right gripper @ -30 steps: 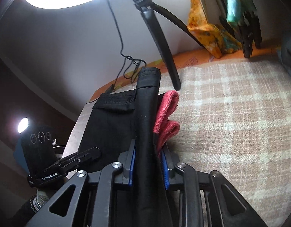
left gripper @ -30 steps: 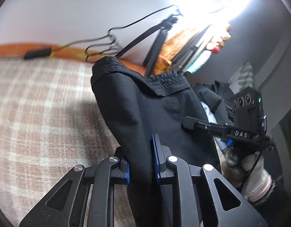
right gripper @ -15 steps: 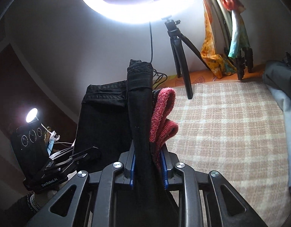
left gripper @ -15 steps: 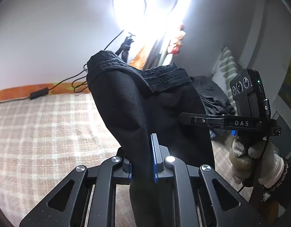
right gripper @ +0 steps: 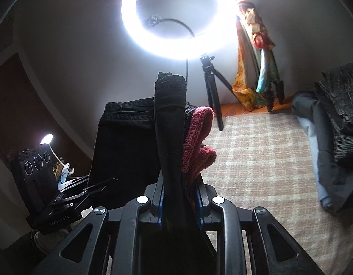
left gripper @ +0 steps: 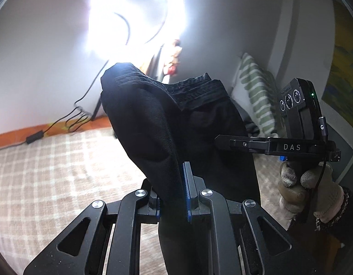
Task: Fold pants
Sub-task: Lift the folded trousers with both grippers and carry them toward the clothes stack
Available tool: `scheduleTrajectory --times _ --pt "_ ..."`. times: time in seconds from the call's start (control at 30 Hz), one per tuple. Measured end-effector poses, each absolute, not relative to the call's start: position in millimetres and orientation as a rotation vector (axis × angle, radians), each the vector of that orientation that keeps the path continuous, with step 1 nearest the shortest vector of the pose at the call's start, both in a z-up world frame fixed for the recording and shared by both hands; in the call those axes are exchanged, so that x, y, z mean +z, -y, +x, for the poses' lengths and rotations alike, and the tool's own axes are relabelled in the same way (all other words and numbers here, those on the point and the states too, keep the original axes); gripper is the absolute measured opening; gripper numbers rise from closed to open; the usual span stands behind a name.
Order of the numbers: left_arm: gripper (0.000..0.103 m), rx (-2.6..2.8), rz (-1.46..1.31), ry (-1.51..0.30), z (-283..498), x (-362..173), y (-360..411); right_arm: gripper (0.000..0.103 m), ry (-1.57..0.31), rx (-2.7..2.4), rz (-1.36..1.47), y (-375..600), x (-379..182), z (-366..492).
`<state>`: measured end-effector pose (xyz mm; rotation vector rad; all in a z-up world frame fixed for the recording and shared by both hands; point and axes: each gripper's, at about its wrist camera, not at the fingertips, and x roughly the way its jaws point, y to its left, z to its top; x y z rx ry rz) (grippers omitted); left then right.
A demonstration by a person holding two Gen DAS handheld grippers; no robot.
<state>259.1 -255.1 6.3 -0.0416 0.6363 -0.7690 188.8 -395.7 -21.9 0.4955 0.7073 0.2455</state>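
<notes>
We hold the black pants (left gripper: 176, 137) aloft at frame centre, above the plaid bed (left gripper: 50, 171); left gripper (left gripper: 173, 197) and right gripper (right gripper: 179, 202) both have jaws clamped on fabric (a red cloth (right gripper: 197, 142) rides along). We should keep the waistband level and taut.

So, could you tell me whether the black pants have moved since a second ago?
Yes. The black pants have been lifted: in the right wrist view the waistband sat level with the plaid blanket before and now reaches up toward the ring light.
</notes>
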Motion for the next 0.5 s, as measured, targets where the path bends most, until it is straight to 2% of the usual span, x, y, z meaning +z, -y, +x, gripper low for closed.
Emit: scheduleTrajectory --times 0.5 --pt "0.013 -0.944 0.084 -0.583 275 50 390 0.021 -0.608 0.061 0.481 499 23 134"
